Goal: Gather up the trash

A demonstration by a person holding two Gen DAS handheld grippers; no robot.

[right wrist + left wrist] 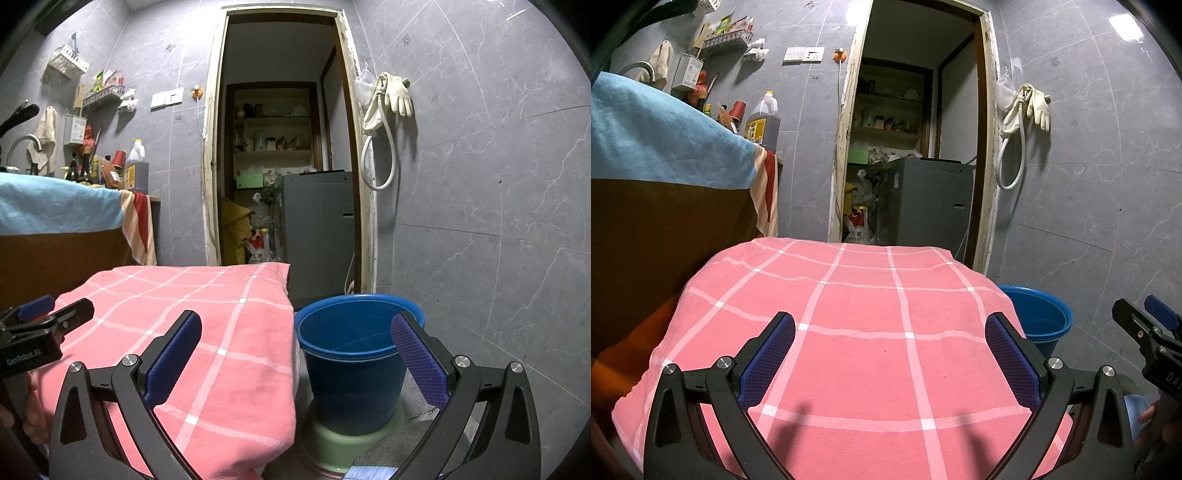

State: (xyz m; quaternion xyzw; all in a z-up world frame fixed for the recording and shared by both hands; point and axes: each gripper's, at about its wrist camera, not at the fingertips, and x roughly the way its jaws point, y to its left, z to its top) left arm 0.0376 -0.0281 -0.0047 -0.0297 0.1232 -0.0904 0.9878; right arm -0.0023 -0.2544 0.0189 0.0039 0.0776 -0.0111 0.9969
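A pink checked cloth (pixel 857 332) covers a table; no trash shows on it. It also shows in the right wrist view (pixel 207 332). A blue bucket (pixel 354 354) stands on a pale green base (pixel 343 443) to the right of the table; its rim shows in the left wrist view (pixel 1041 314). My left gripper (pixel 890 328) is open and empty above the cloth. My right gripper (pixel 295 328) is open and empty, between the cloth's right edge and the bucket. Each gripper shows in the other's view, the right one (pixel 1145 317) and the left one (pixel 55 310).
A counter under a light blue towel (pixel 657 136) stands at the left with bottles, an oil jug (pixel 762 120) and a tap. An open doorway (pixel 288 147) ahead leads to shelves and a grey washing machine (pixel 317 229). Rubber gloves and a hose (pixel 388 110) hang on the grey tiled wall.
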